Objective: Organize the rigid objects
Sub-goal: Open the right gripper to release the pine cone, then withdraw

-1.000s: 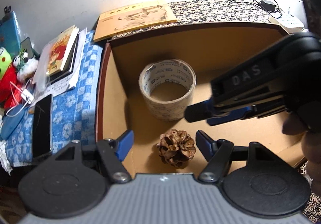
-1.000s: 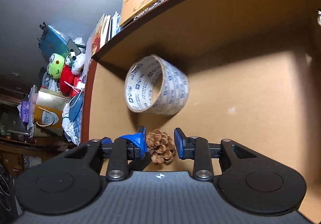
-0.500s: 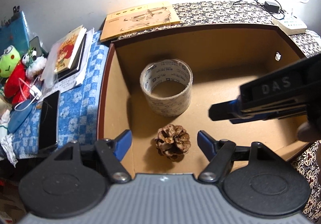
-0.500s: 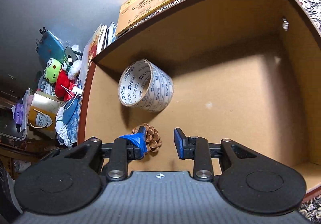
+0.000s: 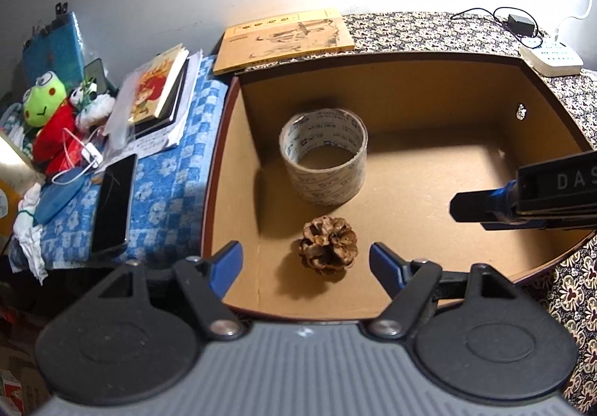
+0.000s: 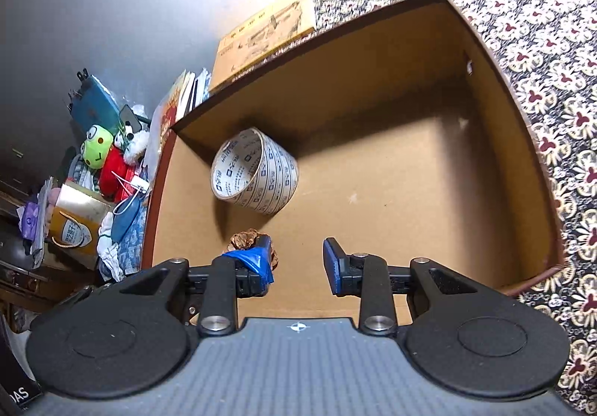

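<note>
An open brown cardboard box [image 5: 410, 91] holds a roll of printed packing tape [image 5: 324, 188] standing on end and a pine cone [image 5: 328, 244] lying in front of it. My left gripper [image 5: 304, 255] hovers above the box's near side. Its jaws are opening, and the cone lies below the gap, untouched. In the right wrist view my right gripper [image 6: 297, 248] stands open over the box [image 6: 373, 80] with nothing between its fingers. The tape [image 6: 272, 184] is ahead of it, and the cone [image 6: 244, 240] peeks out behind its left finger. The right gripper [image 5: 459, 209] also enters the left wrist view from the right.
A tan book [image 5: 283, 39] lies behind the box. On the blue checked cloth to the left are a phone [image 5: 113, 199], stacked books [image 5: 160, 91] and a frog plush [image 5: 43, 102]. A white power strip [image 5: 552, 59] sits at the back right on patterned cloth.
Both grippers have drawn back and up from the box floor. The right gripper has slid to the right edge of the left view. The pine cone and tape have stayed put.
</note>
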{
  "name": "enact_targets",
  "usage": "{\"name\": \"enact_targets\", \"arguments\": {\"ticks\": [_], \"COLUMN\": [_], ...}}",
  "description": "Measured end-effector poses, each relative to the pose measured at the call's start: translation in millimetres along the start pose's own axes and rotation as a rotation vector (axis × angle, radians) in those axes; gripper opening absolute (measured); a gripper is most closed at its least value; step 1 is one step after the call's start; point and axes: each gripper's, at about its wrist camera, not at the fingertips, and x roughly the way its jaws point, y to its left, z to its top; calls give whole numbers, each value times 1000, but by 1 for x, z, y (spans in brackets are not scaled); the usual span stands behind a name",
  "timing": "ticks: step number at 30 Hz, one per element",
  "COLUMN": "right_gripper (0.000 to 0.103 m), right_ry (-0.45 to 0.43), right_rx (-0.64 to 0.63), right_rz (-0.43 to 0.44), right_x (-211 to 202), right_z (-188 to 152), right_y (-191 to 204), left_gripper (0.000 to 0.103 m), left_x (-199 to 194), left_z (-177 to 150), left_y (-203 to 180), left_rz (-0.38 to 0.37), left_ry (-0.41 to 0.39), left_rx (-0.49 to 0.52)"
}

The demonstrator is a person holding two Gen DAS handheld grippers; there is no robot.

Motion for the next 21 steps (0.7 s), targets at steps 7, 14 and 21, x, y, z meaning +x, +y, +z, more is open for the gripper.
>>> {"name": "enact_targets", "arguments": {"ticks": [7, 14, 21], "right_gripper": [14, 14, 14], "right_ry": [-33, -37, -45], "right_rx": [-23, -42, -73], "right_rz": [14, 46, 73], "right_x": [-20, -38, -55], "right_z": [-4, -11, -17], "right_y": [-3, -10, -15], "left_gripper": [79, 80, 81], "left_x": [-18, -35, -51], "left_z": [-5, -12, -19], "left_y": [-4, -9, -15], "left_rz": [23, 58, 93], "left_ry": [-22, -37, -39], "left_rx": [-22, -52, -89]}}
